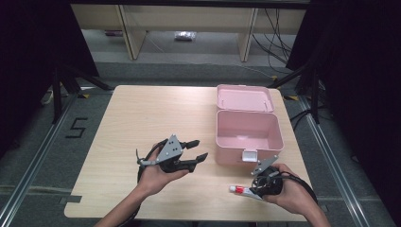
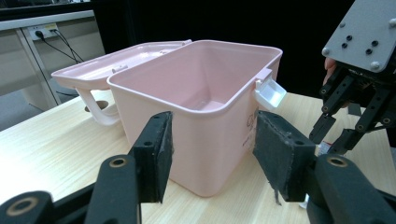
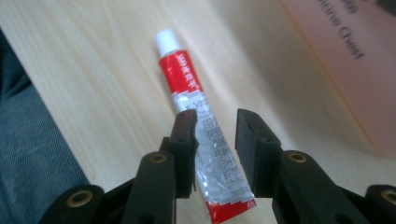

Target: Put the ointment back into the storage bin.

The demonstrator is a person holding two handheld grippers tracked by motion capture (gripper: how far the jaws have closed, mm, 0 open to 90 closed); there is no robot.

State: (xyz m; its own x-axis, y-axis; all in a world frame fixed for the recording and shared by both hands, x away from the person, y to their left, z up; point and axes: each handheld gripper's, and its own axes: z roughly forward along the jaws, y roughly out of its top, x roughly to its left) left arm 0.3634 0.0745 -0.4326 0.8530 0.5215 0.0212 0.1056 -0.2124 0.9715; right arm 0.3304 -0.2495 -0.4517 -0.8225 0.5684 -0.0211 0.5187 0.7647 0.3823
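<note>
One light wooden desk carries one open pink plastic box and, near the box's front, one red-and-white tube; two black grippers.

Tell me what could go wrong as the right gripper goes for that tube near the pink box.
The tube lies flat on the table between the right gripper's open jaws, off-centre toward one pad, so closing could skid or squash it. It also lies near the table's front edge and could be nudged off. The pink box stands close by and may get bumped.
</note>
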